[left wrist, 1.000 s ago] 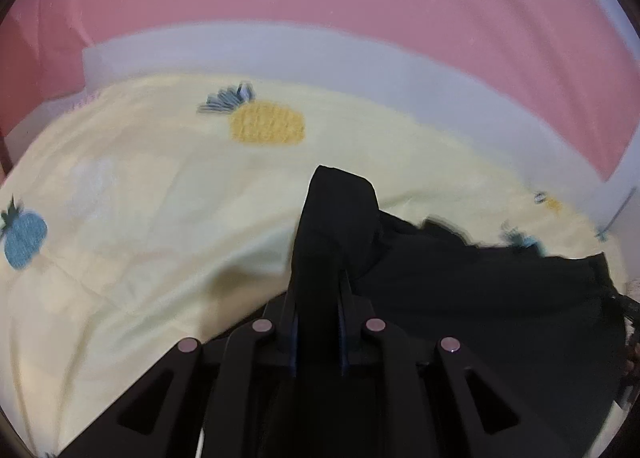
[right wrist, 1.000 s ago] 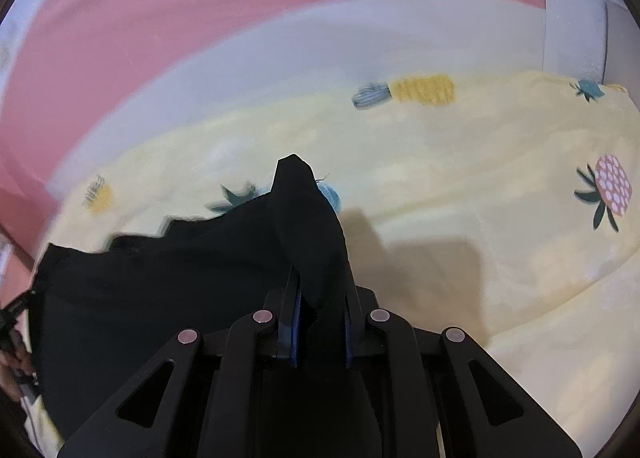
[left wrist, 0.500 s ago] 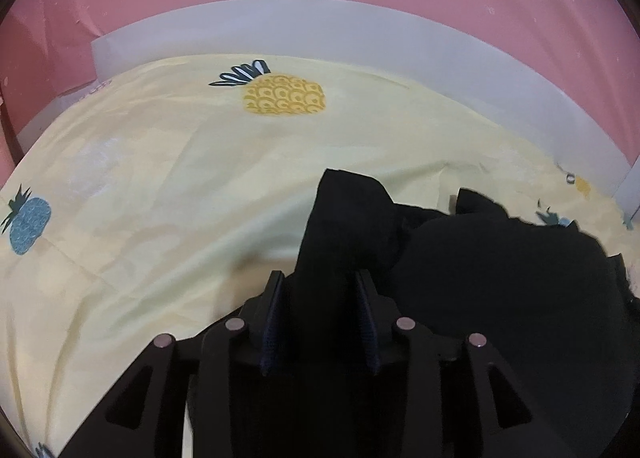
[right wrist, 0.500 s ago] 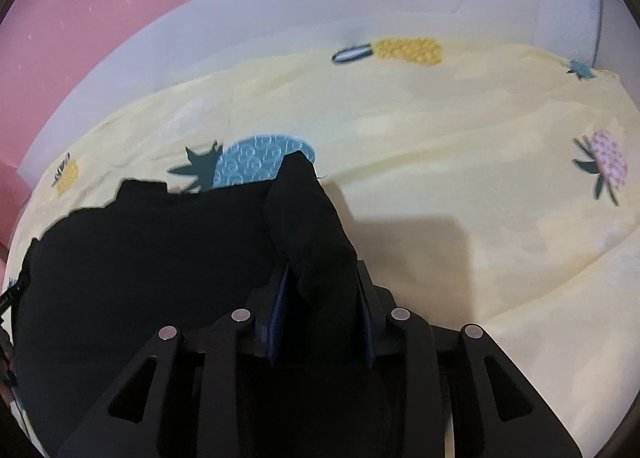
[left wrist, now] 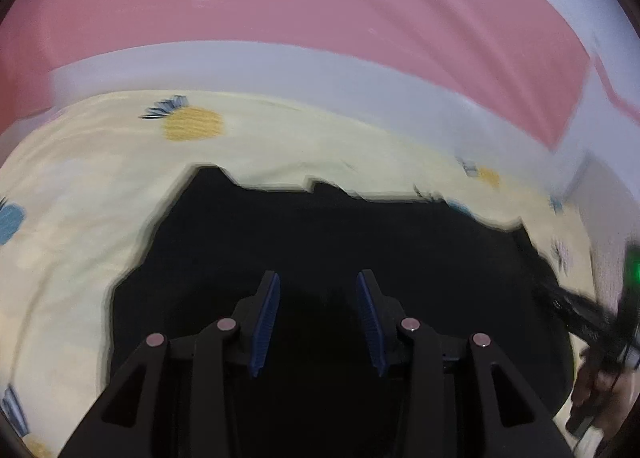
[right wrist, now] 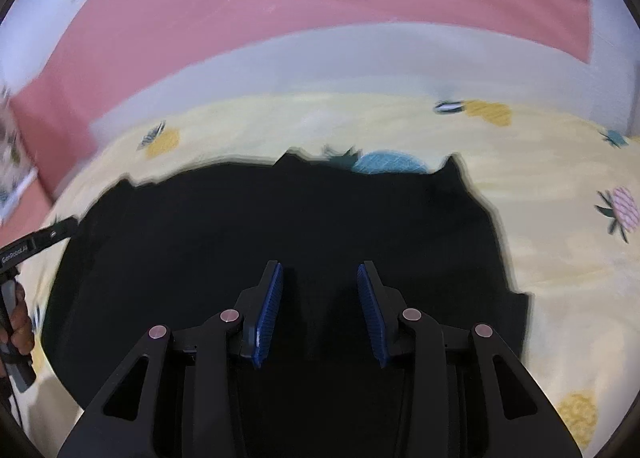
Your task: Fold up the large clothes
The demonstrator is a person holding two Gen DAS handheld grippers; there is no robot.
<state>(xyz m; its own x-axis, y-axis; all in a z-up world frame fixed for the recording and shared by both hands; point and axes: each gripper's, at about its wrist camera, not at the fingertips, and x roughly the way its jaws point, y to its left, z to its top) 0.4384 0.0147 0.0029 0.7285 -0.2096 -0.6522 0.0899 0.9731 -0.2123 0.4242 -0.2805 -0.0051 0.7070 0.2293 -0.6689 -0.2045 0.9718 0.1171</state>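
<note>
Now both grippers have let go: a second ago each was clamped on a raised corner of the black garment (left wrist: 320,242); those corners are down and the cloth lies spread on the pineapple sheet (left wrist: 80,226). Judged: one fold just laid, next edge to be picked. Left gripper (left wrist: 317,318) jaws wide apart, nothing between them, above the cloth; contact unclear. Right gripper (right wrist: 318,310) likewise.
</note>
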